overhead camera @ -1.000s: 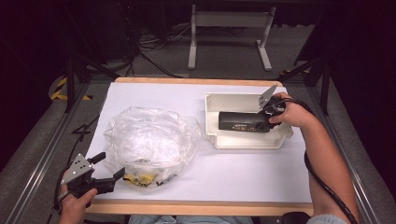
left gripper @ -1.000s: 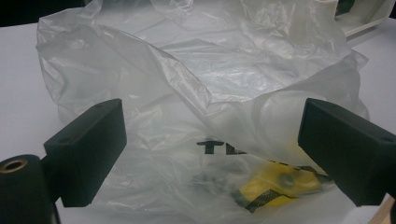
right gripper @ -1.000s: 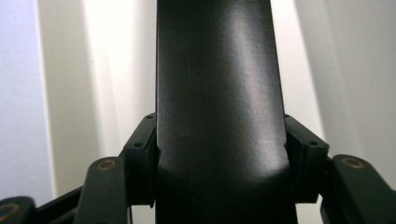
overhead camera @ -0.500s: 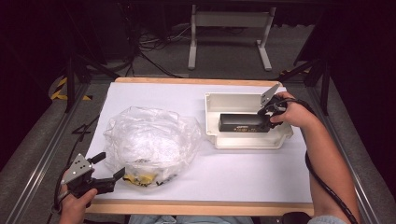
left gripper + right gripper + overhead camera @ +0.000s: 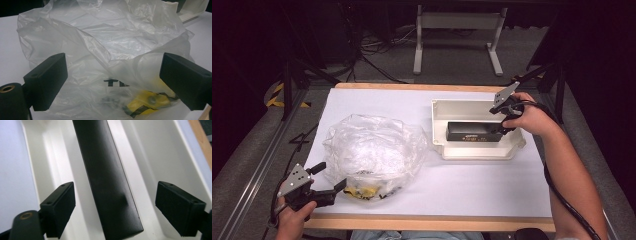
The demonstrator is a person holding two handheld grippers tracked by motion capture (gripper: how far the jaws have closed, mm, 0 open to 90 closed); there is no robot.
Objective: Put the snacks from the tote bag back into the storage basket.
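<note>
Black box (image 5: 107, 182) lies in tray (image 5: 439, 127) between spread jaws, untouched.

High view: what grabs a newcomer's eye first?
The big crumpled clear plastic bag at the table's front left, with the open left tool at its near edge. Then the long black box lying in the white tray at right, the open right tool straddling its end.

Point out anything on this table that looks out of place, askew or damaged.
Nothing looks damaged or spilled. The crumpled clear plastic bag slumps loosely on the white table, with yellow-and-black contents bunched at its near edge. The long black box lies flat inside the white plastic tray. Both grippers are open and hold nothing.
</note>
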